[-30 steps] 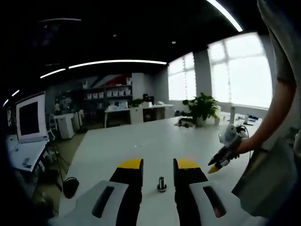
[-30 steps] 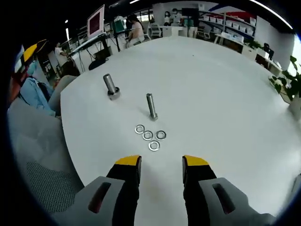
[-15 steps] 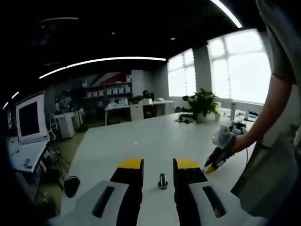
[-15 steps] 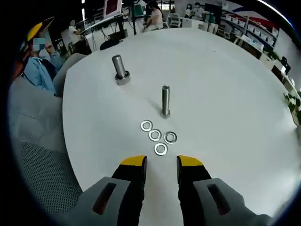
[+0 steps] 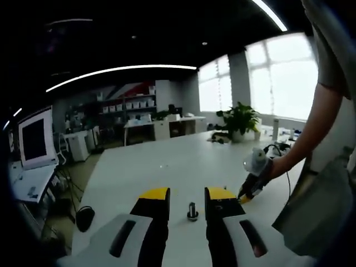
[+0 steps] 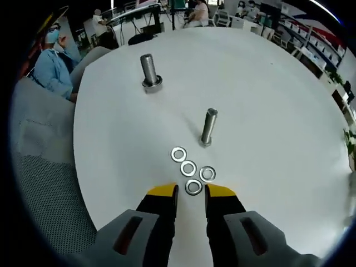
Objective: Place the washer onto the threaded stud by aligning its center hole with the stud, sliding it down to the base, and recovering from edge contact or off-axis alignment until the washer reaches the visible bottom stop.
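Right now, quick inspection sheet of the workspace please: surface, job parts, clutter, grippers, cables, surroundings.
Surface: white table, bare apart from the parts.
Job's things: four washers lying flat in a loose cluster; none on a stud. Near stud stands upright just beyond them; far stud upright, further off.
Clutter: nothing seen on the table near the parts.
Grippers: right gripper low over the nearest washer, jaws narrowly apart, holding nothing. Left gripper open, a stud between its jaws but untouched.
Cables: one trailing from the right gripper's handle.
Surroundings: office; potted plant, monitor, shelving, seated people beyond the table.
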